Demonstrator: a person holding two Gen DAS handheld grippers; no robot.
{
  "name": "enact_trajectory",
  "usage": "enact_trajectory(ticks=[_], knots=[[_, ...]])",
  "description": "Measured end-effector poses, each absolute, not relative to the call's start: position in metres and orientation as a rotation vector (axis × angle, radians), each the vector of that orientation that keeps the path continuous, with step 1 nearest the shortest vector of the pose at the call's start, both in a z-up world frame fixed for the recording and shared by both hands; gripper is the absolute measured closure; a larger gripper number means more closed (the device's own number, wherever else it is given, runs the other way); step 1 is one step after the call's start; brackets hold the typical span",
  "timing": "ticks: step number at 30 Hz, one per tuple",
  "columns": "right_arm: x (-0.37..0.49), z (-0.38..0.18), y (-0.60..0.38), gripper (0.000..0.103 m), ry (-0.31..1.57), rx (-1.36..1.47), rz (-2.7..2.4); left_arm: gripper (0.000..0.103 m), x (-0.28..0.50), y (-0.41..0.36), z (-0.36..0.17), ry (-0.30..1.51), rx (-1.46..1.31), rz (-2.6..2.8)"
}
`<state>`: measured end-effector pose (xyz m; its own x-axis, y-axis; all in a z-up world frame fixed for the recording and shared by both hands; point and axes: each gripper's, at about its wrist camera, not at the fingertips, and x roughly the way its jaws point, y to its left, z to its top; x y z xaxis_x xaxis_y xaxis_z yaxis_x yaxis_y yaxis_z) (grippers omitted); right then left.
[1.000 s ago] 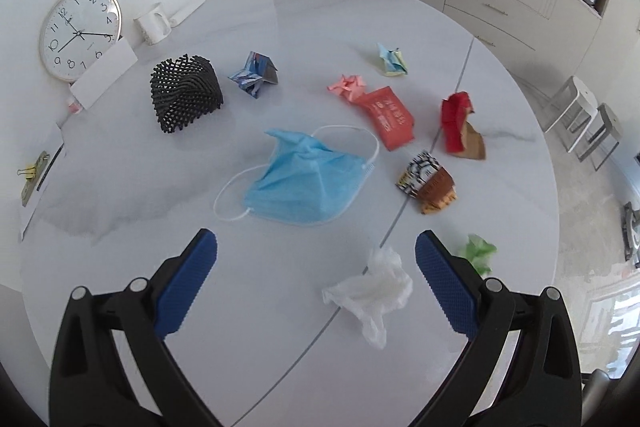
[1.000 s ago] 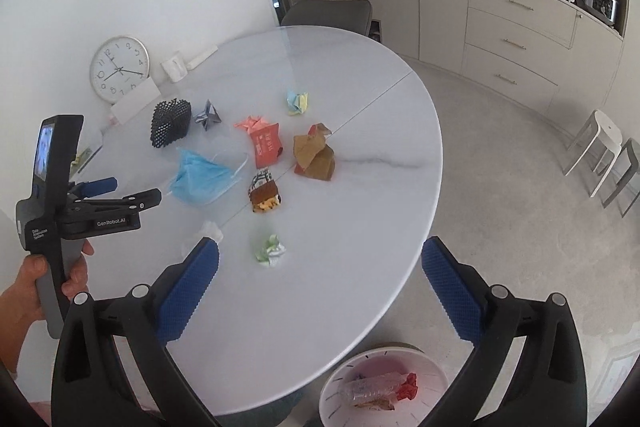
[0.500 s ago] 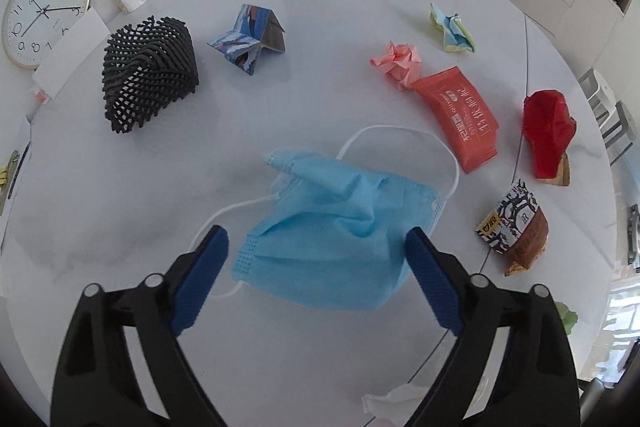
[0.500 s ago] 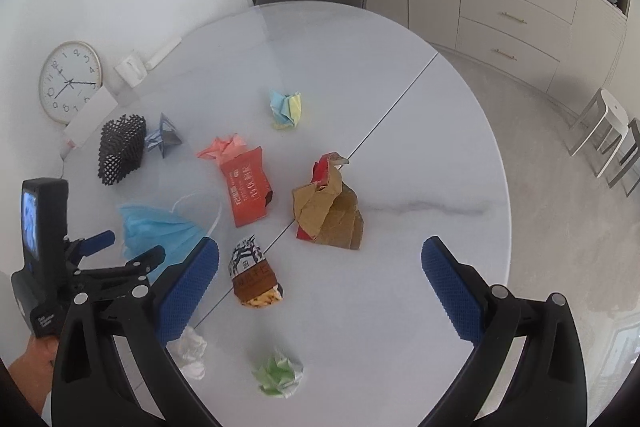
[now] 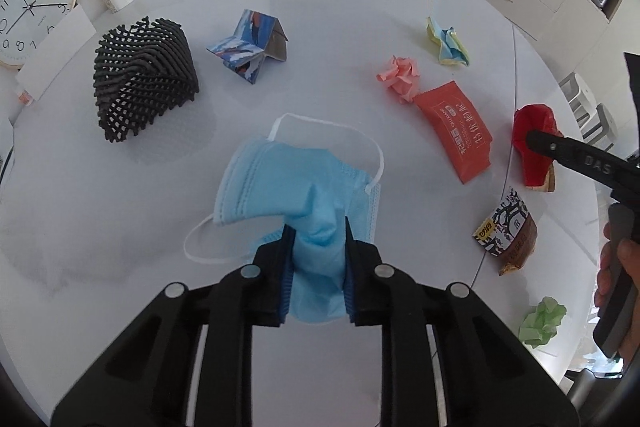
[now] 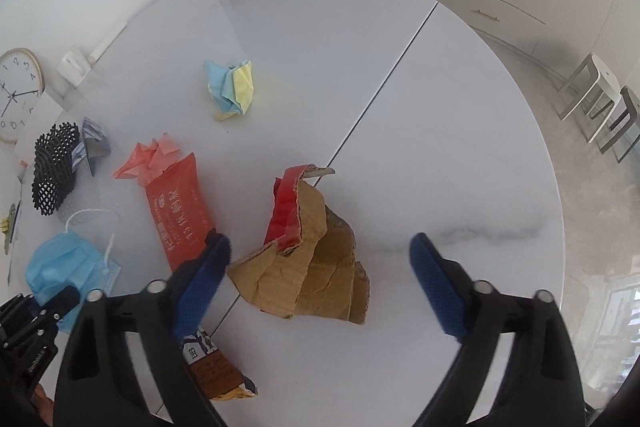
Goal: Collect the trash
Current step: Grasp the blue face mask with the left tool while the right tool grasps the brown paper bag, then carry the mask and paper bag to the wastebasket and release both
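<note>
Kitchen-dining room, pale cabinets along the far wall, a chair tucked at the far edge of a round white marble surface. Trash is scattered across the middle of it.

My left claw is closing on the blue face mask; the pads already pinch a bunched fold of its near half, which stands up between them. The rest of the mask lies on the surface, ear loops trailing. I took it by the fabric body since the loops are too thin to pinch.

My right claw is closing, jaws apart, straddling the torn cardboard piece with its red inner face, near the seam that crosses the surface. The left pad is just beside the cardboard's edge; the right pad is well clear. Nothing gripped yet. The piece is crumpled into a tent, so I judge a squeeze across its width should fold it in and hold.

Left to collect: orange wrapper, pink paper wad, blue-yellow paper wad, snack packet, green paper wad.

Containers: no bin shows in either view. The black mesh basket lies on its side toward the left edge; its contents cannot be told.
</note>
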<state>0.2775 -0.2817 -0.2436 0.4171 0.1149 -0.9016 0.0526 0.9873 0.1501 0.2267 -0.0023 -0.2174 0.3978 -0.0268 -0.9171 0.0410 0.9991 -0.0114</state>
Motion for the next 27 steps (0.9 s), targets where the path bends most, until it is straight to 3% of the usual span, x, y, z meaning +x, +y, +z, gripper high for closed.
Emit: enact_trajectory(ticks=[1, 2, 4, 7, 8, 19, 27], knots=[[0.278, -0.246, -0.282, 0.038, 1.151, 0.169, 0.046, 0.083, 0.224, -0.001, -0.213, 1.151, 0.015, -0.045], [0.278, -0.248, -0.283, 0.051, 1.159, 0.173, 0.054, 0.083, 0.222, 0.0, -0.209, 1.142, 0.016, -0.047], [0.277, -0.247, -0.284, 0.054, 1.15, 0.172, 0.061, 0.083, 0.219, 0.002, -0.199, 1.122, 0.014, -0.055], [0.275, -0.24, -0.286, 0.07, 1.136, 0.177, 0.089, 0.083, 0.214, 0.002, -0.188, 1.1, 0.024, -0.068], [0.274, -0.237, -0.287, 0.084, 1.135, 0.181, 0.098, 0.083, 0.211, 0.001, -0.185, 1.094, 0.029, -0.071], [0.231, -0.19, -0.317, 0.09, 1.05, 0.233, 0.164, 0.083, 0.18, -0.04, -0.14, 1.021, 0.097, -0.168], [0.126, -0.135, -0.367, 0.09, 0.987, 0.2, 0.184, 0.083, 0.129, -0.111, -0.109, 0.98, 0.166, -0.331]])
